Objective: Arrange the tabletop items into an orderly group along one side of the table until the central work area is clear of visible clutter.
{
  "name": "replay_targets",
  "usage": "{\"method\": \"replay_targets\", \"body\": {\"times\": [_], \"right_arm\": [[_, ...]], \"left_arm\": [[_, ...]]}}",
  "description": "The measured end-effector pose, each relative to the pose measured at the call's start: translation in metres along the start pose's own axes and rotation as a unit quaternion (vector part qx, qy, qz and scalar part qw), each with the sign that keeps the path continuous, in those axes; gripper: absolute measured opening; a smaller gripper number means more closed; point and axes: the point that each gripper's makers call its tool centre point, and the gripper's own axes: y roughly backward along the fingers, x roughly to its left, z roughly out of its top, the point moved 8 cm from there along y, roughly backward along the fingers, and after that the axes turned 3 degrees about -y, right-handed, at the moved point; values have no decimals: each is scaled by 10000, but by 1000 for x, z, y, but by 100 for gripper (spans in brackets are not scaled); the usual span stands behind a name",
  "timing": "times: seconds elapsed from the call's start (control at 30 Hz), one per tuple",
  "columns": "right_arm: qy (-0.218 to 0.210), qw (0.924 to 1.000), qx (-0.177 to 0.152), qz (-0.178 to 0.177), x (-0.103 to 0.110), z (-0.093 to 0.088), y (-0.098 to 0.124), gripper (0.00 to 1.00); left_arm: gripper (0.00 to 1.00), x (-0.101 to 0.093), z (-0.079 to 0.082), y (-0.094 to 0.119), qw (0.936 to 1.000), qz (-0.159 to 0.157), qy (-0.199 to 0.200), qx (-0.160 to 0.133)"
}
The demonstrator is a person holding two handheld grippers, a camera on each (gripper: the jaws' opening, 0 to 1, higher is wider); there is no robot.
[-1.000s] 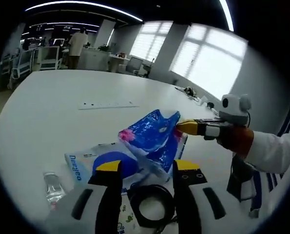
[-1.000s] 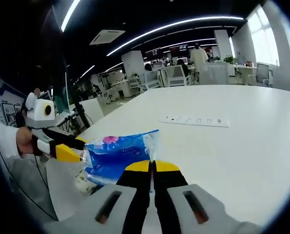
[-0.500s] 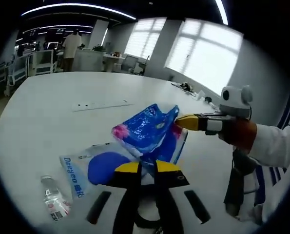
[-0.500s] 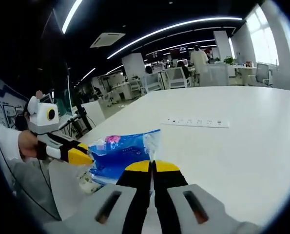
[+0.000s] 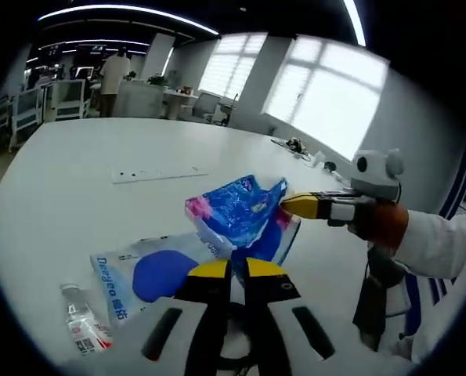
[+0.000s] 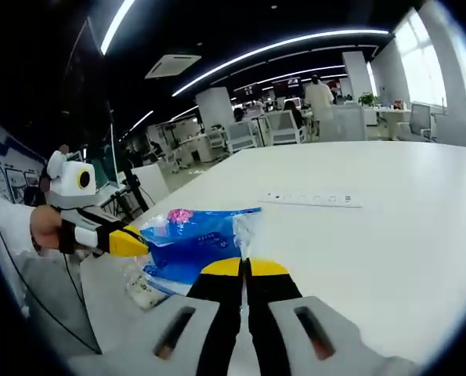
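A blue plastic bag [image 5: 236, 215] with a pink patch hangs stretched between my two grippers above the white table [image 5: 68, 204]. My left gripper [image 5: 238, 270] is shut on its lower edge. In the same view the right gripper [image 5: 299, 205] comes in from the right, pinching the bag's far end. In the right gripper view the bag [image 6: 189, 243] lies ahead of my right gripper [image 6: 244, 269], whose jaws are shut on its clear edge. The left gripper [image 6: 127, 241] holds the other end there.
Under the bag lies a white and blue pack [image 5: 142, 270], with a small clear bottle [image 5: 80, 323] beside it; the bottle [image 6: 142, 290] also shows below the bag. A white power strip [image 5: 158, 174] lies mid-table. Desks, chairs and a standing person [image 5: 115, 72] are far behind.
My left gripper, open a second ago, has shut on the bag's lower edge. The bag now hangs a little higher and tauter between the two grippers.
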Motion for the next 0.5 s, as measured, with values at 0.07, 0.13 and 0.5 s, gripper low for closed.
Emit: {"method": "replay_targets", "body": {"times": [0.07, 0.13, 0.5], "right_arm": [[19, 10000, -20, -4, 0, 2, 2, 0], [37, 10000, -52, -6, 0, 5, 4, 0], [146, 9996, -228, -18, -1, 20, 18, 0]], "left_arm": [[3, -2, 3, 1, 10000, -19, 1, -25], [3, -4, 6, 2, 10000, -33, -5, -68], [2, -15, 26, 4, 9995, -47, -69, -307]]}}
